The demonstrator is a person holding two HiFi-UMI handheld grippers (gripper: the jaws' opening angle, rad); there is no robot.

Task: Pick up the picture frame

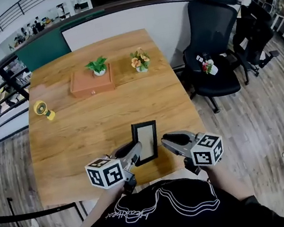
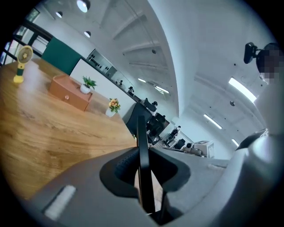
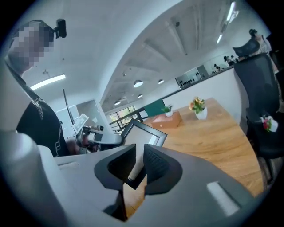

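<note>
The picture frame (image 1: 146, 141) is black with a pale insert and stands upright, tilted a little, over the near edge of the wooden table (image 1: 80, 132). My left gripper (image 1: 137, 150) is shut on the frame's left side. In the left gripper view the frame (image 2: 142, 146) runs edge-on between the two jaws of the left gripper (image 2: 143, 167). My right gripper (image 1: 164, 142) hovers just off the frame's right edge, its jaws a narrow gap apart with nothing between them. In the right gripper view the frame (image 3: 143, 136) shows beyond the right gripper (image 3: 140, 162).
A brown box (image 1: 91, 81) with a small green plant (image 1: 97, 66) on it sits at the far middle of the table. A flower pot (image 1: 140, 60) stands beside it, and a yellow fan (image 1: 43, 109) at the left. A black office chair (image 1: 211, 43) is to the right.
</note>
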